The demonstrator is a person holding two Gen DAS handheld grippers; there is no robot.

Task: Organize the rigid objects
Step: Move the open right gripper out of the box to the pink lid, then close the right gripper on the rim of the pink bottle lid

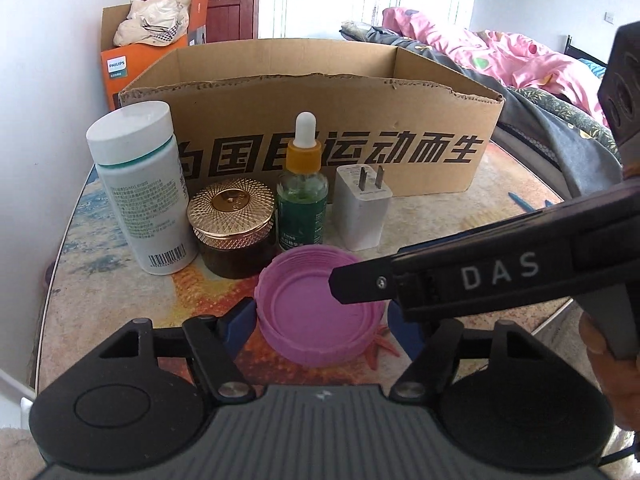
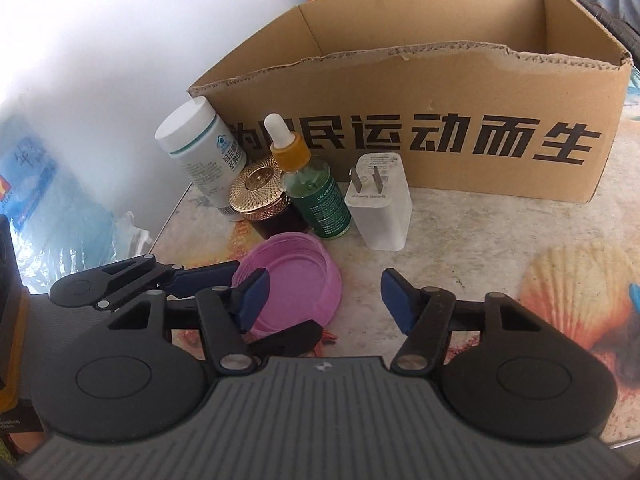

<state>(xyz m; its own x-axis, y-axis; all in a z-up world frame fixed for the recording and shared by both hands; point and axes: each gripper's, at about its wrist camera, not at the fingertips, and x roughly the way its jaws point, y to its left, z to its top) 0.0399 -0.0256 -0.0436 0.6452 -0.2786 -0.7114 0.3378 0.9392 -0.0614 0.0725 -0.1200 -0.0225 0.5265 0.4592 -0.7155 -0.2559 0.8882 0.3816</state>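
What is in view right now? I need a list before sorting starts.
white plastic bottle: one, white, left end of the row before the box
gold-lidded dark glass jar: one, beside the bottle
green glass dropper bottle: one, orange collar, mid row
white plug charger: one, prongs up, right end
pink plastic lid: one, hollow side up, nearest
brown cardboard box: one, open, behind the row
orange carton: one, holds cloth, far left
pink bedding: far right
printed table: one, under everything
left claw: pads against the lid's rim
right claw: open, nothing between its fingers
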